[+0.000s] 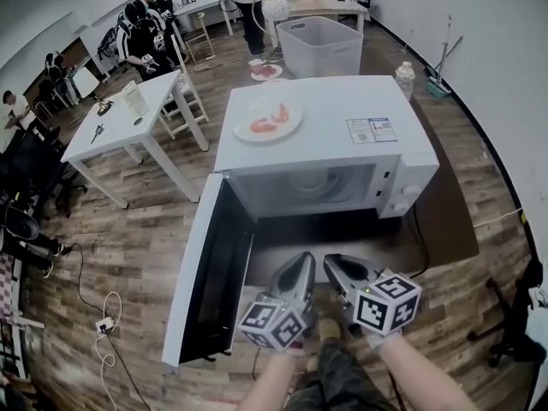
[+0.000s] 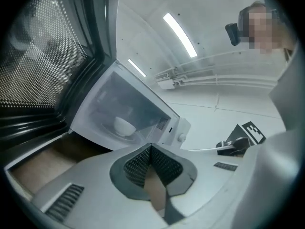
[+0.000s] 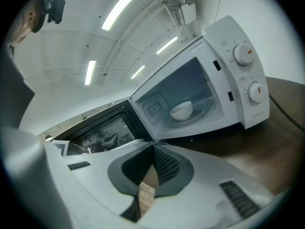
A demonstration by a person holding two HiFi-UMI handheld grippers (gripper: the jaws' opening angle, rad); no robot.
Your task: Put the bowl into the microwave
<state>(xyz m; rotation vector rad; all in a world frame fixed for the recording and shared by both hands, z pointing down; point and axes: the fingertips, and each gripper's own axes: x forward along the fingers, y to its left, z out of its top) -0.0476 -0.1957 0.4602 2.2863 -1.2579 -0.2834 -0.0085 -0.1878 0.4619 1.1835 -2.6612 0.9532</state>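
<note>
Head view: the white microwave [image 1: 321, 148] sits on a dark counter [image 1: 449, 221] at centre. Its door [image 1: 205, 272] hangs wide open and runs down toward 7 o'clock. On its roof, at 11 o'clock from centre, lies a plate [image 1: 268, 120] with red food on it. The cavity is too dim here to make out the bowl. At 6 o'clock the left tongs [image 1: 298, 264] and the right tongs [image 1: 336, 265] sit side by side, close together, in front of the open cavity and apart from the microwave. Both tips point at 12 o'clock. A white bin [image 1: 321, 45] stands on the floor beyond the microwave at 12 o'clock.

Left gripper view: the left tongs' jaws meet at the tip, pressed together with nothing between them. The white bowl [image 2: 125, 126] sits inside the microwave cavity at 11 o'clock from the tip, well clear of it. The door's mesh window fills the 10 o'clock corner.

Right gripper view: the right tongs' jaws are also fully together and hold nothing. The bowl sits upright on the turntable inside the cavity, at 1 o'clock from the tip. Two control knobs [image 3: 250, 74] sit on the front panel at 2 o'clock. The open door lies at 9 o'clock.
</note>
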